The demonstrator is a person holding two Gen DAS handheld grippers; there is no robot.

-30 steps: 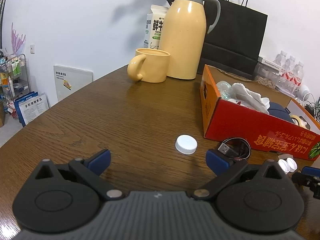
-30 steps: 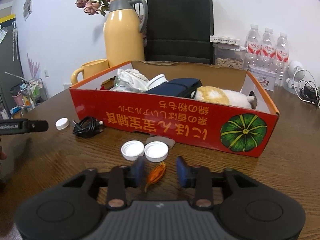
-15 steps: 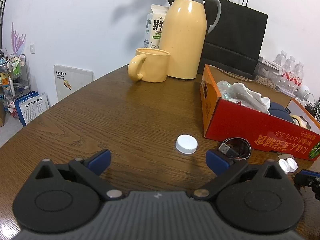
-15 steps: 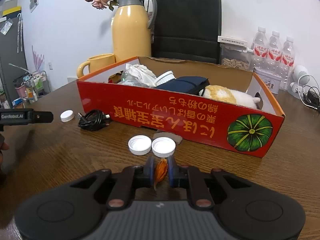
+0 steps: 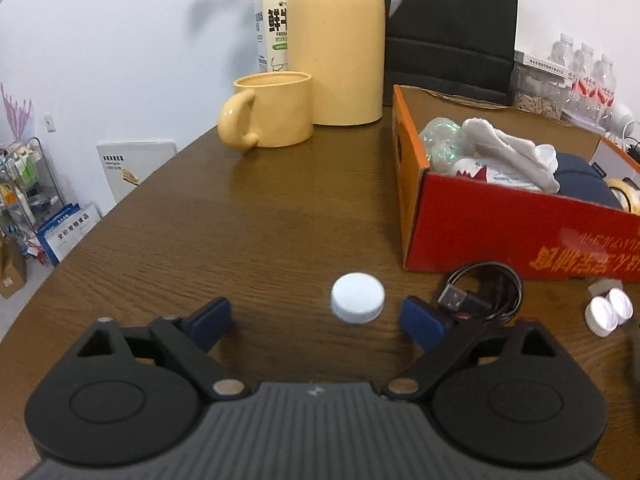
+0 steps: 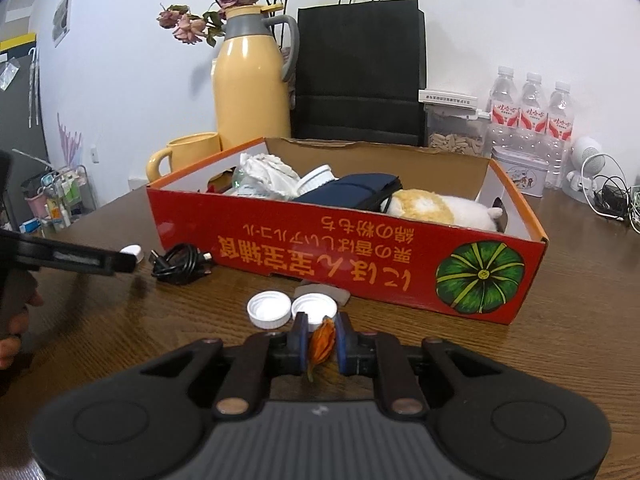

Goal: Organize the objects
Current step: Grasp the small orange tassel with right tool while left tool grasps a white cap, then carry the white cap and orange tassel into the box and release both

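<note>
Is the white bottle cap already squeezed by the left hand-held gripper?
No, the left hand-held gripper is wide open, and the white bottle cap lies on the table between its fingers, untouched.

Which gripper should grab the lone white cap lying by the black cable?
Left. The left gripper is open, with the white cap lying just ahead between its fingers. The right gripper is shut on an orange dried petal.

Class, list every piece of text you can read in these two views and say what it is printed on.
"FRES", cut off, below large Chinese characters: milk carton.
Upside-down orange Japanese lettering: red box; too inverted to transcribe.
Red labels: water bottles; too small.
Floor packages, wall panel: blurred.
</note>
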